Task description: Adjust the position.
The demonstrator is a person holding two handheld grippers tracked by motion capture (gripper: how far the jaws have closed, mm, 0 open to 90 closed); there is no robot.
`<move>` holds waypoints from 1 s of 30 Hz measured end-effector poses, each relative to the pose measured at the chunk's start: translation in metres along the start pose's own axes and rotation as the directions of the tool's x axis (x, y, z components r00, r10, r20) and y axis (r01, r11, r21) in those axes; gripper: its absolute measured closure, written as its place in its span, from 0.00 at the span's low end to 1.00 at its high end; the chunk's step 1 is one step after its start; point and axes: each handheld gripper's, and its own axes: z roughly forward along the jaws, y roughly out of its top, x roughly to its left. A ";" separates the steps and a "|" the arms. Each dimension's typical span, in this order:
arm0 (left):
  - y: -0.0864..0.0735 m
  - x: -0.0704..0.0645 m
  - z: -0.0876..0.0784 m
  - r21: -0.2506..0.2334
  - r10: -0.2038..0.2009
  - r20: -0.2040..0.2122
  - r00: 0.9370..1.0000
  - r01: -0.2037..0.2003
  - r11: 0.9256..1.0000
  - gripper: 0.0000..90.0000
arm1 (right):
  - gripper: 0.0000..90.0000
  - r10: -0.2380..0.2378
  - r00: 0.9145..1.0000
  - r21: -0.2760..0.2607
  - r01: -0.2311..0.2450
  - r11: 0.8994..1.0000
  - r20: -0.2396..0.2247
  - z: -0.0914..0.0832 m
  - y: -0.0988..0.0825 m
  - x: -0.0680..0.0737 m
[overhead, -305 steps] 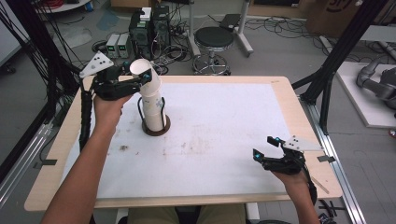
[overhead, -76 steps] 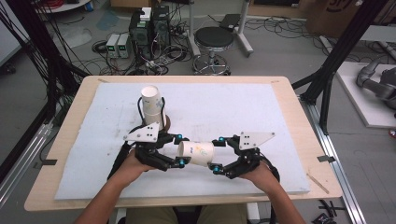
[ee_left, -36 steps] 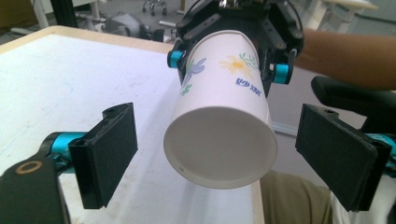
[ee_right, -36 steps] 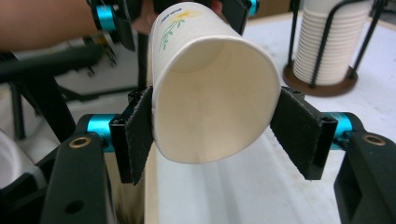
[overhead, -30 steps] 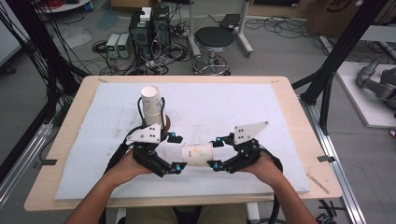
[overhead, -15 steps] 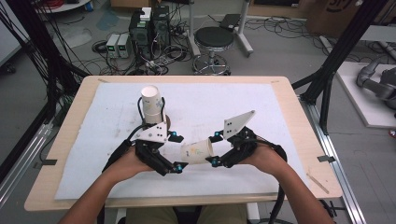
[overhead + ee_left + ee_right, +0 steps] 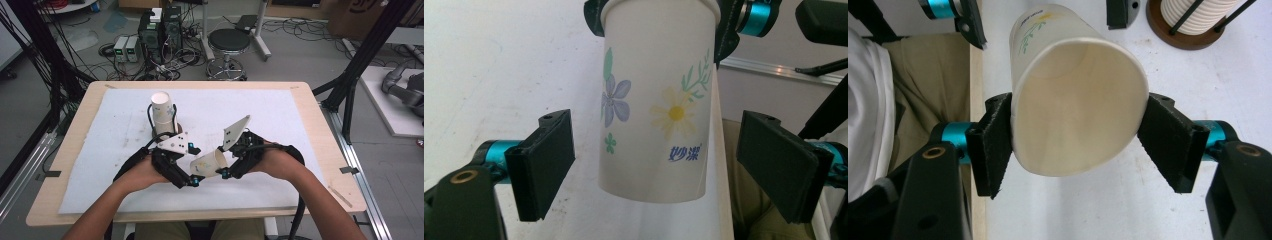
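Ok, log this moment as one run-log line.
right gripper: shut on paper cup at rim | left gripper: open around cup base | cup stack: in holder

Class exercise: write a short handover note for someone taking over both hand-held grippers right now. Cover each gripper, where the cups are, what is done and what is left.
Right hand-held gripper: shut on the white flower-printed paper cup, jaws squeezing its rim end slightly oval, cup held sideways above the table.
Left hand-held gripper: open, jaws either side of the cup's base end, not touching.
Stack of white paper cups: upright in the brown-based wire holder at the back left of the white mat.
Done: one cup is off the stack and in the right gripper alone.
Left: probably set the cup down on the mat.
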 end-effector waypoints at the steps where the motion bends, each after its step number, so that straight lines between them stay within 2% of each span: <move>1: 0.000 0.000 0.001 0.006 0.001 0.001 1.000 -0.001 1.000 0.18 | 0.36 -0.002 1.000 0.007 0.002 1.000 0.000 0.000 0.001 0.000; 7: 0.001 0.001 0.006 0.026 -0.007 0.016 1.000 0.007 1.000 0.20 | 0.36 -0.016 1.000 0.070 0.016 0.997 -0.008 0.003 0.012 0.002; 12: 0.001 0.001 0.010 0.041 -0.008 0.025 1.000 0.007 0.999 0.21 | 0.36 -0.025 1.000 0.102 0.026 0.994 -0.009 0.005 0.016 0.002; 22: 0.002 0.000 0.022 0.097 -0.012 0.057 0.998 0.006 0.995 0.27 | 0.36 -0.039 0.999 0.150 0.041 0.988 -0.016 0.013 0.018 0.004; 30: 0.003 0.001 0.030 0.126 -0.011 0.079 0.997 0.001 0.992 0.39 | 0.36 -0.051 0.998 0.169 0.057 0.984 -0.035 0.016 0.019 0.008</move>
